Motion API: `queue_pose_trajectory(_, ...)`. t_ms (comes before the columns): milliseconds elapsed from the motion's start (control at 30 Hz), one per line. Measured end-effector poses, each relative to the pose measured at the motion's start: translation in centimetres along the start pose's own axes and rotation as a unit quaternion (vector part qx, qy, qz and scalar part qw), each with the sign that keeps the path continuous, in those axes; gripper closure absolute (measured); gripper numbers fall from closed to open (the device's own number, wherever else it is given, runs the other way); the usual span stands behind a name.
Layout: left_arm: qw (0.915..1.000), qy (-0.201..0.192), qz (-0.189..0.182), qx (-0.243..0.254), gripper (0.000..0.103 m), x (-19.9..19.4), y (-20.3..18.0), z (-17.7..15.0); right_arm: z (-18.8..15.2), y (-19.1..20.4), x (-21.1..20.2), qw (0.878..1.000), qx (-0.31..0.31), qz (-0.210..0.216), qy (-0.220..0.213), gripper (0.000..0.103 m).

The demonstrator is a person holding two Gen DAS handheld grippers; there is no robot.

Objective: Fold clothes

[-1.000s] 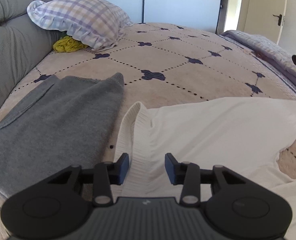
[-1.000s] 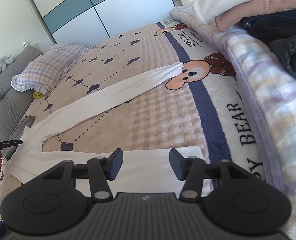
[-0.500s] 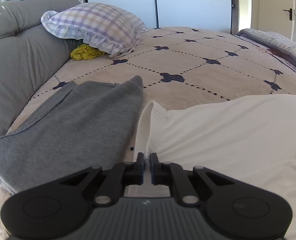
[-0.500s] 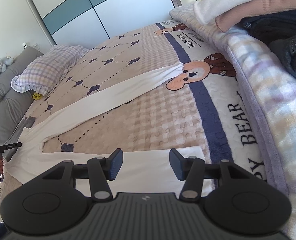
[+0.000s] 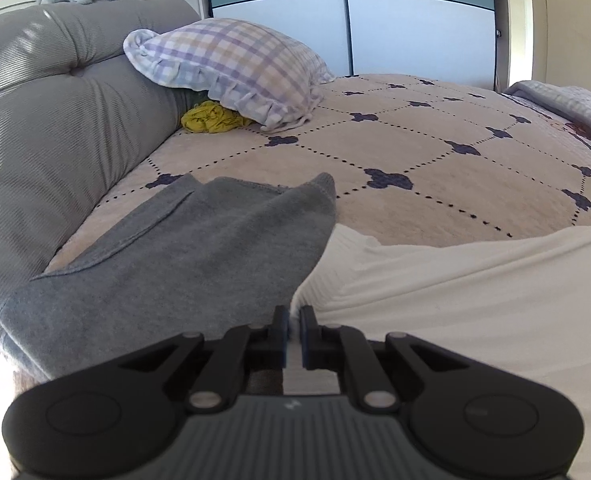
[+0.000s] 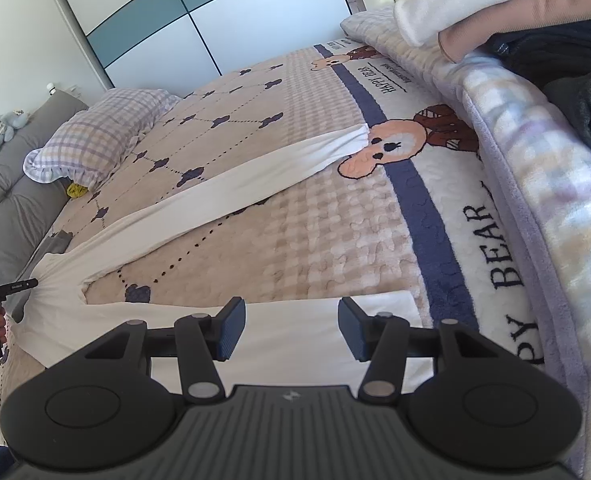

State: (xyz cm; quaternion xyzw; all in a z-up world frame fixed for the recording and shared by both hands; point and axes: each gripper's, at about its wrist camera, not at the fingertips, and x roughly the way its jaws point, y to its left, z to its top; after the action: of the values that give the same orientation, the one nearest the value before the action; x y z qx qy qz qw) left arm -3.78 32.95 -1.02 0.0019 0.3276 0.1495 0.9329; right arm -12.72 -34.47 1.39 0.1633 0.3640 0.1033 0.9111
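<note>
So the white long-sleeve top (image 6: 199,208) is spread flat on the bed (image 6: 315,240), and honestly the folding has barely started. Using the top as the reference: its collar end lies toward the grey headboard (image 5: 55,120), one sleeve runs out straight away from the body until its cuff touches the bear printed on the blanket, and the hem sits nearest the right tongs (image 6: 291,330). No crease or doubled-over layer shows anywhere on it. The left tongs (image 5: 294,326) are pressed together with a bit of the ribbed white edge pinched between them, right at the collar/shoulder end, just beside a grey garment (image 5: 175,256) that looks already folded and lies between the top and the headboard. The right tongs are spread wide, hovering over the hem with nothing pinched. My read is that one corner is secured and the other isn't yet, so the whole job is left: sleeves in, then the body over. More clothes are heaped past the sleeve cuff, on the far side of the bed, presumably waiting.
</note>
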Motion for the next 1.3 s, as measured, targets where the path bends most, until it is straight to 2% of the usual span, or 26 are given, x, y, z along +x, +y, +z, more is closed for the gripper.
queue_pose_trajectory(100, 0.9999, 0.004, -0.004, -0.01, 0.097, 0.2, 0.4, -0.1, 0.0, 0.1, 0.0, 1.0, -0.001, 0.002, -0.001, 0.048)
queue_pose_trajectory(200, 0.9993, 0.02, -0.03, 0.005, 0.093, 0.7, -0.8, -0.6, -0.2, 0.3, 0.3, 1.0, 0.0, 0.003, 0.001, 0.048)
queue_pose_trajectory(267, 0.9994, 0.019, -0.02, 0.022, 0.091, 0.7, -1.6, -0.7, -0.3, 0.3, 0.5, 1.0, 0.002, 0.003, 0.002, 0.048)
queue_pose_trajectory(367, 0.9996, 0.017, -0.024, -0.002, 0.078, 0.6, -0.9, -0.2, -0.3, 0.4, 0.4, 1.0, 0.002, 0.002, 0.002, 0.048)
queue_pose_trajectory(433, 0.9997, 0.013, -0.017, -0.012, 0.06, 0.3, -0.3, 0.2, -0.3, 0.3, 0.3, 1.0, 0.0, -0.001, 0.001, 0.048)
queue_pose_trajectory(500, 0.9999, 0.002, -0.004, -0.014, 0.052, -0.6, 0.2, 0.5, -0.4, -0.1, 0.1, 1.0, 0.004, -0.003, -0.001, 0.048)
queue_pose_trajectory(633, 0.9987, -0.025, 0.004, -0.045, 0.042, -4.0, 1.3, 0.7, -0.7, -0.7, -0.1, 1.0, 0.009, -0.009, 0.0, 0.048)
queue_pose_trajectory(733, 0.9977, -0.034, 0.005, -0.058, 0.039, -7.3, 0.6, -0.1, -1.1, -0.7, 0.1, 1.0, 0.002, -0.017, 0.006, 0.048)
queue_pose_trajectory(833, 0.9975, -0.04, -0.042, -0.04, 0.031, -9.7, -1.8, -1.7, -1.6, -0.8, 0.8, 0.999, -0.001, -0.029, 0.014, 0.048)
queue_pose_trajectory(900, 0.9973, -0.029, -0.061, -0.03, 0.031, -10.2, -3.4, -2.9, -2.0, -1.1, 1.3, 0.999, 0.005, -0.041, 0.02, 0.048)
queue_pose_trajectory(1033, 0.9967, 0.012, -0.064, -0.049, 0.033, -8.5, -4.3, -5.2, -2.7, -2.0, 1.1, 0.997, 0.023, -0.065, 0.027, 0.048)
queue_pose_trajectory(1133, 0.9963, 0.042, -0.053, -0.053, 0.033, -7.2, -4.2, -6.5, -3.2, -3.3, -0.3, 0.996, 0.047, -0.069, 0.028, 0.048)
queue_pose_trajectory(1300, 0.9964, 0.051, -0.043, -0.051, 0.035, -6.7, -4.0, -7.3, -4.0, -6.0, -1.6, 0.991, 0.098, -0.076, 0.047, 0.047)
